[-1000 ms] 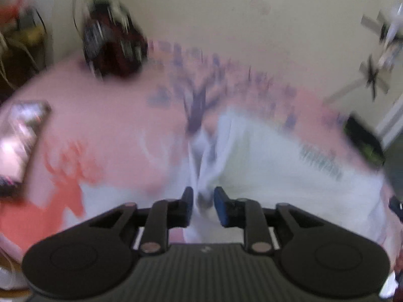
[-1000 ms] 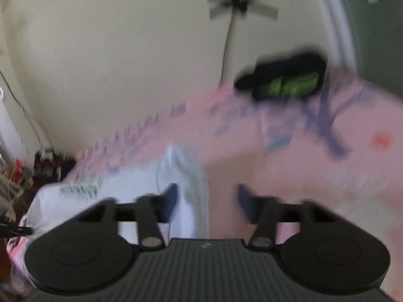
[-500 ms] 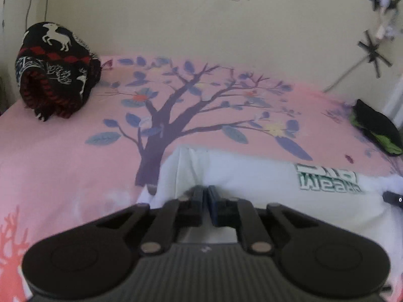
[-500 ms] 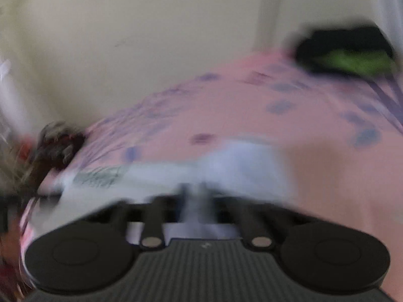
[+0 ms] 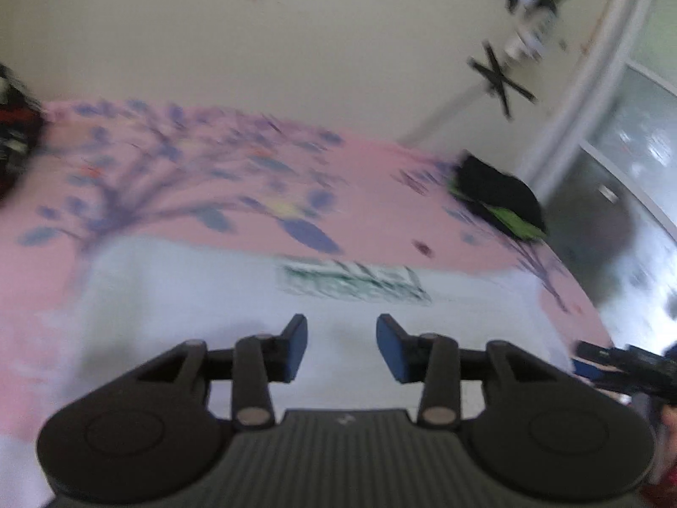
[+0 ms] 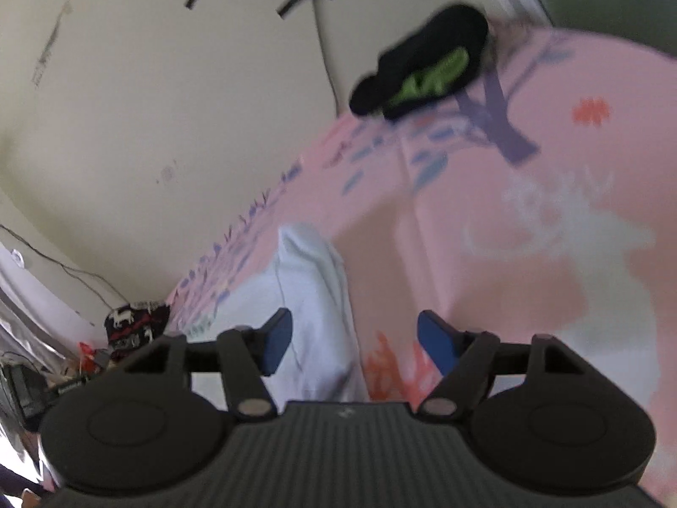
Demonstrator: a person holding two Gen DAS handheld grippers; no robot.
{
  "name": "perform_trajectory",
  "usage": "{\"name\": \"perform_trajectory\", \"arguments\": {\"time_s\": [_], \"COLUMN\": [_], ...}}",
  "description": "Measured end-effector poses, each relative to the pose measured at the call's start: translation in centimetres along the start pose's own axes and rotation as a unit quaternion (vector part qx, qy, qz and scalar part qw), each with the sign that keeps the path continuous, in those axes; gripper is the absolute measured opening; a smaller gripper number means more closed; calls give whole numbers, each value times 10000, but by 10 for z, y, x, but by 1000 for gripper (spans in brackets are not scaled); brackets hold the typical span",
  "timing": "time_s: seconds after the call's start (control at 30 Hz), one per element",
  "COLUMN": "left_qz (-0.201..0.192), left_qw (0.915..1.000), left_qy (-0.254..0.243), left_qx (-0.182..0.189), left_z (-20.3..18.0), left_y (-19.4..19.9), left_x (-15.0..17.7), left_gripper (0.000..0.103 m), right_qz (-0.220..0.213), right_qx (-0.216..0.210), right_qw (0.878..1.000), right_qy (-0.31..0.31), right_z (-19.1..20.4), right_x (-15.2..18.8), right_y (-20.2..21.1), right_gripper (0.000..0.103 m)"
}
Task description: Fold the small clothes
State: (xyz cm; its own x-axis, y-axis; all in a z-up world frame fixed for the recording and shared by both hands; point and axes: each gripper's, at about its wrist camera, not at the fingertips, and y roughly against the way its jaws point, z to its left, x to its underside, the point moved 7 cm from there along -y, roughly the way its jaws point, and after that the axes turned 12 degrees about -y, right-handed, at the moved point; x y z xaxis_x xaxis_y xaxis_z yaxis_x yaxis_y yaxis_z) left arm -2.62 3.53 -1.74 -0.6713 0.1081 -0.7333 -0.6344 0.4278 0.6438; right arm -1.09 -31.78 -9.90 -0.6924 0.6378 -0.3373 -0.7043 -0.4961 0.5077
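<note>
The white shirt (image 5: 237, 296) lies flat on the pink bedsheet (image 5: 372, 194), its green print (image 5: 351, 281) facing up, just ahead of the left tongs (image 5: 342, 345). Those tongs hover over the shirt with their blue pads (image 5: 296, 345) spread apart and nothing between them. In the right wrist view the right tongs (image 6: 354, 345) are also wide open and hold nothing; a folded edge of the shirt (image 6: 313, 292) lies under the gap, nearer the left pad (image 6: 277, 340), with bare sheet (image 6: 529, 220) beneath the right one. A black and green garment (image 6: 427, 67) sits at the far edge of the bed near the wall (image 6: 169, 84), well apart from the shirt. A dark patterned bundle (image 6: 135, 324) rests at the bed's other end. Both views are blurred.
</note>
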Motion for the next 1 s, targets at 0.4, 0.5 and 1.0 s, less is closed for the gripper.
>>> {"name": "perform_trajectory", "arguments": {"time_s": [0.4,0.5,1.0], "left_qz": [404,399,-1351], "left_qw": [9974,9988,9744], "left_qy": [-407,-201,1567], "left_qx": [-427,-180,-884], "left_z": [-13,-10,136], "left_y": [-42,-35,149], "left_x": [27,27,52], "left_gripper": [29,30,66], "right_qz": [481,473,2762], "right_qx": [-493,-1093,-1798], "right_qw": [9973,9909,9024], "right_qy": [243,629,2777], "right_z": [61,111,308], "right_x": [34,31,205], "right_y": [-50,-33,-195], "right_gripper": [25,23,52]}}
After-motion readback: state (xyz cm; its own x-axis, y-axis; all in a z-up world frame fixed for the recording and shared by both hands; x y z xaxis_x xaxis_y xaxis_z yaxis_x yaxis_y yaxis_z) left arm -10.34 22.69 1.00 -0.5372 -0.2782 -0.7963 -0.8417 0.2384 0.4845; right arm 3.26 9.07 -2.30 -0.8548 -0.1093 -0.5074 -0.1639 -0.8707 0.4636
